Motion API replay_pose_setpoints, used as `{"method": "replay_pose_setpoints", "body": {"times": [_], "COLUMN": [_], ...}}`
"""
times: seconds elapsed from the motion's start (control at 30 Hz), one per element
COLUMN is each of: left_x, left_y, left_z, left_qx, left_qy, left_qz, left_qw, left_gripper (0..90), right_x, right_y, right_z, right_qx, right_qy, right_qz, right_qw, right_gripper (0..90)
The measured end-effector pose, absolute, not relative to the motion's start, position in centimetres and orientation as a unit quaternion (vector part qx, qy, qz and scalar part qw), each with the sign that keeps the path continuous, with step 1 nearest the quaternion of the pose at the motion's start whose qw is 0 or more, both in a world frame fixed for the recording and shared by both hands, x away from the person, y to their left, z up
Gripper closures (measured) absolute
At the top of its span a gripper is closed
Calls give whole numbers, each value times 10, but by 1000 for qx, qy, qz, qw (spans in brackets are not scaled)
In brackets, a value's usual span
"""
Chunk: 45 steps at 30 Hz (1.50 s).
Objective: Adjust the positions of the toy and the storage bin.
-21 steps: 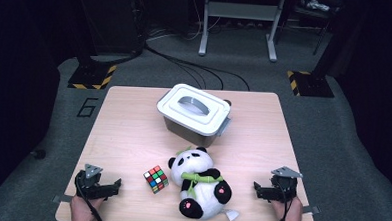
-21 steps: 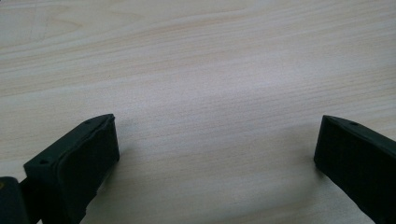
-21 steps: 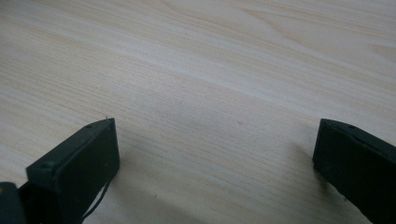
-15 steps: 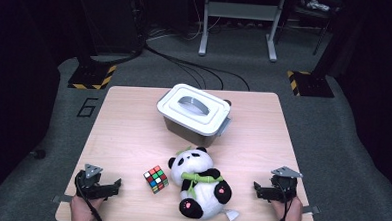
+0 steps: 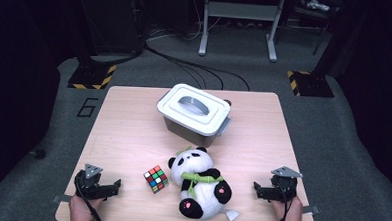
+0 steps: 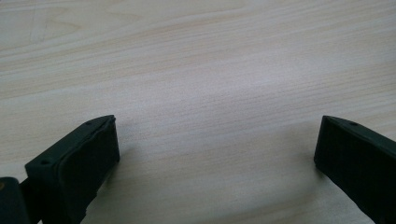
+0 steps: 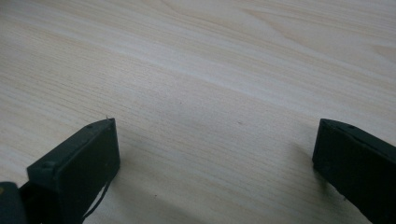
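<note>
We are resting the left gripper (image 5: 111, 188) and right gripper (image 5: 260, 189) on the near surface (image 5: 133, 133), jaws wide apart and holding nothing. Between them the cube (image 5: 156, 179) and panda (image 5: 200, 188) are lying untouched, and farther back the lidded box (image 5: 194, 113) is sitting closed, so we are judging all the work undone.

Black left gripper (image 5: 115, 187), grey three-cornered plate, trailing cable, ribbed fingers (image 6: 88, 158)

Puzzle cube (image 5: 156, 179): multicoloured, resting tilted on the desk (image 5: 128, 132), near its front edge. Toy panda (image 5: 200, 188): black and white with a green sprig across its chest, lying on its back just right of the cube, head toward the far side.
</note>
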<state>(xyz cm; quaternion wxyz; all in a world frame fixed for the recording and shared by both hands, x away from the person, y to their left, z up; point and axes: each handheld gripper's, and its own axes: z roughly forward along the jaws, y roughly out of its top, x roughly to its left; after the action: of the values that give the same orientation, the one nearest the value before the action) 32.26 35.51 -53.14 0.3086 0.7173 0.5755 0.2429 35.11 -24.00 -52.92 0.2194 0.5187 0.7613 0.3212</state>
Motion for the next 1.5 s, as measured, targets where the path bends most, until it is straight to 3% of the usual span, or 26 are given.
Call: {"method": "replay_pose_setpoints", "body": {"times": [0.57,0.73,1.5], "left_x": [316,312,309], "left_y": [341,334,300], "left_z": [-510,-493,-478], "left_qx": [736,731,760], "left_qy": [539,522,461], "left_qz": [216,215,190], "left_qw": [347,384,416], "left_gripper": [1,0,0], "right_x": [351,351,351], "right_y": [-240,-240,-240], "right_z": [-529,-529,-529], "right_qx": [519,519,519], "right_qy": [761,761,761], "right_qz": [321,322,321], "right_qw": [220,220,220], "right_gripper": [1,2,2]}}
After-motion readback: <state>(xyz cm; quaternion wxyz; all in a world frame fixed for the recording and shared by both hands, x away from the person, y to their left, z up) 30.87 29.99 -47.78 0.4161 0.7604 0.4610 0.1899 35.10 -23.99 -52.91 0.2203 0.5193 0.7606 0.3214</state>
